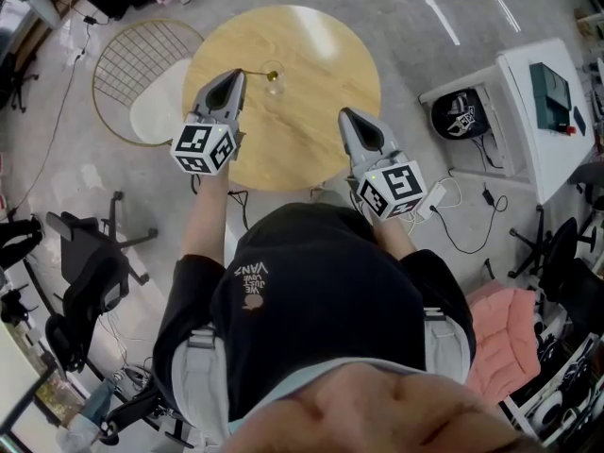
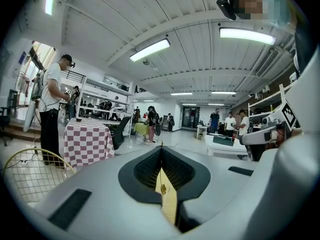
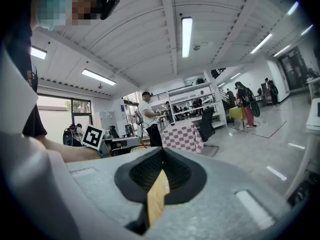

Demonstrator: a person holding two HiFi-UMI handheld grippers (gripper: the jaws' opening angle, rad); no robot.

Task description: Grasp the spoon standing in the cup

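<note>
Head view, entries left to right.

- A wire chair [image 1: 142, 74] with a pale seat pad is noted on the floor at 9 o'clock of the round wooden counter [image 1: 311, 45].
- The left gripper [image 1: 239, 75] is held over the counter's 9 o'clock part and is pointed towards 1 o'clock.
  - In the left gripper view its jaws are seen drawn together to a narrow slit.
  - The thin handle of the spoon [image 1: 257, 73] is pinched at the jaw tips, and a short stub of it shows above them.
- From the tips the spoon is seen running towards 3 o'clock, tilted, with its lower end inside the cup [image 1: 274, 77].
- The cup, a small clear glass, is placed a little towards 12 o'clock of the counter's centre, just beside the left gripper's tips at their 3 o'clock.
- The right gripper [image 1: 345, 112] is held over the counter's 4 o'clock edge, pointed towards 11 o'clock and well apart from the cup.
  - In the right gripper view its jaws are seen together with nothing between them. Only a strip of the wooden counter is shown through the slit.
- A white desk [image 1: 514, 74] is noted at 3 o'clock of the counter.
</note>
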